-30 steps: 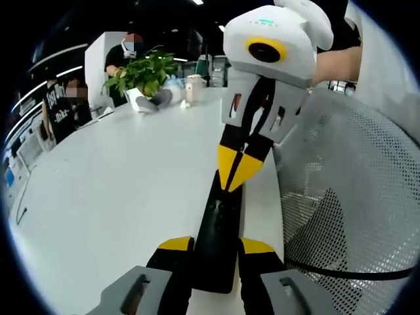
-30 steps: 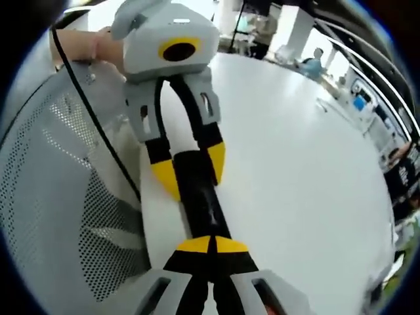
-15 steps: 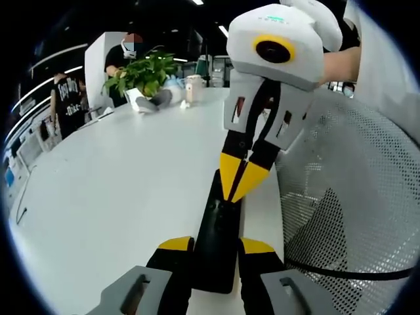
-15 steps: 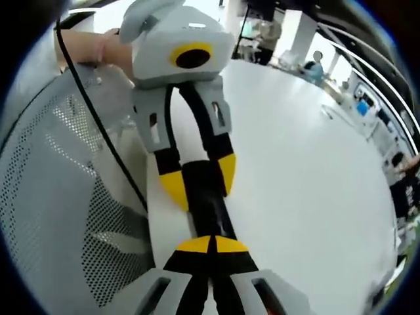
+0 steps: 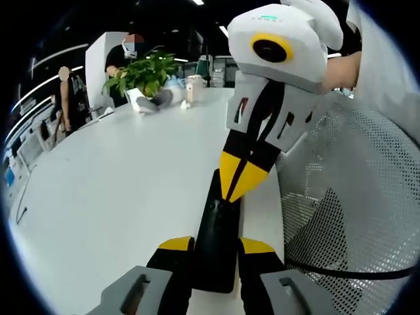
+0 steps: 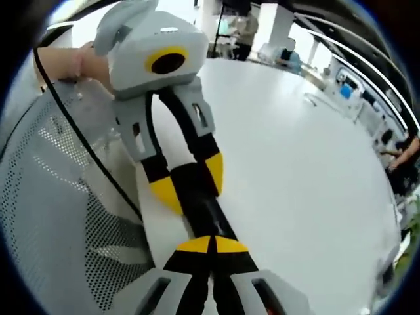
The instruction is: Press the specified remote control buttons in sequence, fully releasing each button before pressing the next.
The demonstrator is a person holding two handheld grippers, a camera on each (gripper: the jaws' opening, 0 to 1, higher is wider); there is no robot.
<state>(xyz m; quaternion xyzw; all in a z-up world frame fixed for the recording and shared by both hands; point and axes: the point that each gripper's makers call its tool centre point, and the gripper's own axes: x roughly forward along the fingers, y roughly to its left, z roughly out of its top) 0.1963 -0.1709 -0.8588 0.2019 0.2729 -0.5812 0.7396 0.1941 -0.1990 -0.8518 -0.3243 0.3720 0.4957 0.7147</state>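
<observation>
1. At the bottom centre of the left gripper view, our left gripper [image 5: 216, 248] holds the near end of the black remote control [image 5: 216, 236]; its yellow-tipped fingers [image 5: 176, 245] pinch the remote from both sides.
2. The remote lies on the white table [image 5: 118, 190], close to the table edge at the right of the frame, and it points away from us toward the middle of the frame.
3. A little farther along the remote, our right gripper [image 5: 234, 190] comes down from the upper right. Its two fingers are pressed together into one yellow point, and this point is on, or just above, the top face of the remote; we cannot tell which.
4. In the right gripper view the same closed tips [image 6: 211, 245] sit at the bottom centre, with the remote [image 6: 197, 200] running up from them to the left gripper [image 6: 187, 184].
5. We judge that one button press is in hand now. The next move asks us to lift the closed tip fully off the button, then to move it to the next button and press straight down, while the left gripper keeps the remote steady.
6. Beside the table, at the right of the left gripper view, there is a mesh chair [image 5: 348, 216].
7. Far away, at the upper left, a potted plant [image 5: 141, 75] stands on the table.
</observation>
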